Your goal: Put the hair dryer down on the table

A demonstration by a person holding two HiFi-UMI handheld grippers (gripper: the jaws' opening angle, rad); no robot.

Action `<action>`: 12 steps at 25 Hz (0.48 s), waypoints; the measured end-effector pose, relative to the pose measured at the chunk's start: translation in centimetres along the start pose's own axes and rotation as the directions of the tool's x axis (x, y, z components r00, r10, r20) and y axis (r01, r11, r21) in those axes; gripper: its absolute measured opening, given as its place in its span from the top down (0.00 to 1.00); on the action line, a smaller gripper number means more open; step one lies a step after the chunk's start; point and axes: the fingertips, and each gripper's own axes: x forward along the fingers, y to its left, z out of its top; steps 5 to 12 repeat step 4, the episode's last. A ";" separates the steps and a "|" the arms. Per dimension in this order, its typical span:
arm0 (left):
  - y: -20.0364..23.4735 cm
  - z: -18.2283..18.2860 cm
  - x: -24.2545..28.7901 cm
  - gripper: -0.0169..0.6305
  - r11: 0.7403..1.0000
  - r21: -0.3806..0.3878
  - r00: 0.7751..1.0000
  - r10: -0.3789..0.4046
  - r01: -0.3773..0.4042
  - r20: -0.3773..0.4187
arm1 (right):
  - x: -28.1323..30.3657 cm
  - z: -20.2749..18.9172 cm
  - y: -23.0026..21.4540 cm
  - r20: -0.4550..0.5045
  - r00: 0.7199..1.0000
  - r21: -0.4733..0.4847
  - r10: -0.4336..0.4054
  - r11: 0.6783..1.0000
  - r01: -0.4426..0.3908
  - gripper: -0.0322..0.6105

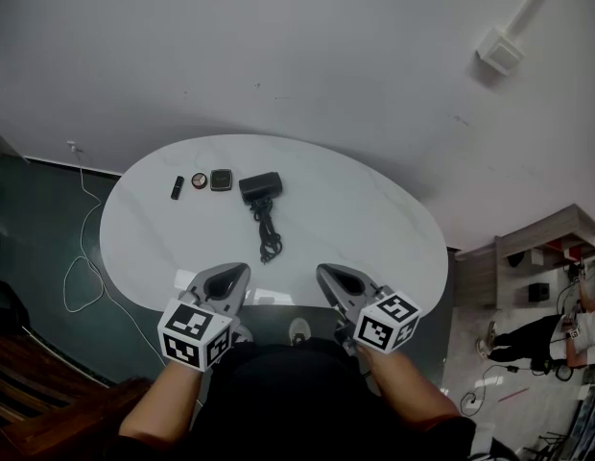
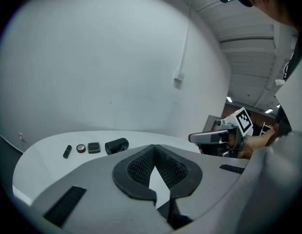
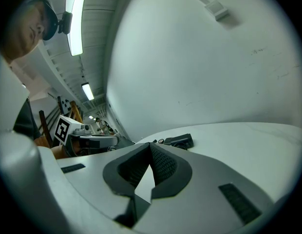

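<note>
White oval table (image 1: 374, 229), pale wall (image 1: 278, 46), dark floor (image 1: 38, 219)

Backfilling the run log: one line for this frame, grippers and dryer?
left gripper: shut, empty | right gripper: shut, empty | hair dryer: lying on table, apart from both | task: dryer down

Dim, even light; ceiling tube (image 3: 74, 18) glares; fisheye edges vignetted.

A small black tube (image 1: 177, 187), a round red-faced case (image 1: 199, 181) and a square dark case (image 1: 221, 180) lie in a row, a white cable (image 1: 83, 176) trails over the dark floor (image 1: 38, 219), and a white box (image 1: 499, 51) is mounted on the wall (image 1: 278, 46).
</note>
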 end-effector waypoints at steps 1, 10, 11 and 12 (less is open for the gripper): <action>0.0 0.0 0.0 0.96 1.000 0.000 1.000 -0.001 0.001 0.000 | 0.0 0.1 0.1 0.000 1.000 -0.002 0.001 1.000 -0.001 0.94; -0.1 0.1 0.0 0.96 1.000 0.000 1.000 -0.002 0.002 0.000 | 0.1 0.2 0.3 0.000 1.000 -0.012 0.005 1.000 -0.005 0.94; -0.1 0.1 0.0 0.96 1.000 0.000 1.000 -0.002 0.002 0.000 | 0.1 0.2 0.3 0.000 1.000 -0.012 0.005 1.000 -0.005 0.94; -0.1 0.1 0.0 0.96 1.000 0.000 1.000 -0.002 0.002 0.000 | 0.1 0.2 0.3 0.000 1.000 -0.012 0.005 1.000 -0.005 0.94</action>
